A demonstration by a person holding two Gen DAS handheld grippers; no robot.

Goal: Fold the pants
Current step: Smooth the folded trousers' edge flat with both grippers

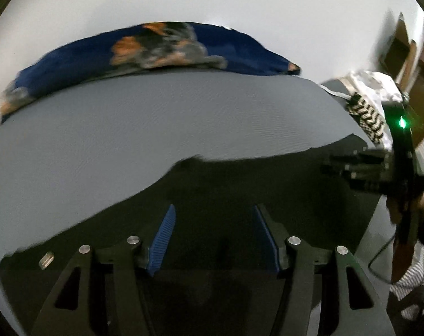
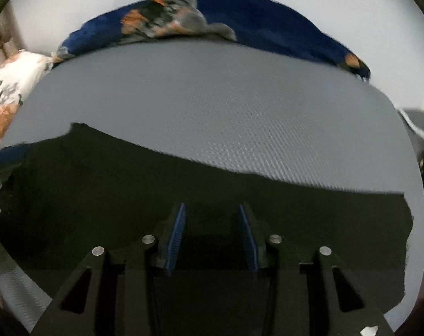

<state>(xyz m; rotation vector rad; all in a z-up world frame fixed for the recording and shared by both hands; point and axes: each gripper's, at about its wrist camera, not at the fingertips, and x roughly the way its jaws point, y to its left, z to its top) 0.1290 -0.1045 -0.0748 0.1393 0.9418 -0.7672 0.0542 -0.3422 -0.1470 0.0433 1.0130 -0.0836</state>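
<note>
Black pants [image 1: 240, 184] lie flat on a grey textured mat [image 1: 156, 117], filling the lower half of both views [image 2: 128, 184]. My left gripper [image 1: 213, 210] is open just above the pants, blue pads apart, holding nothing. My right gripper [image 2: 212, 208] is open over the pants, also empty. In the left wrist view the right gripper [image 1: 328, 165] comes in from the right over the pants' far edge, with a green light on its body. The pants' near part is hidden under the gripper bodies.
A dark blue patterned cloth [image 1: 161, 47] lies along the mat's far edge, also in the right wrist view [image 2: 212, 16]. A black-and-white patterned cloth [image 1: 366, 114] sits at the right. A white-and-orange cloth [image 2: 7, 92] lies at the left. A wooden door [image 1: 410, 56] stands far right.
</note>
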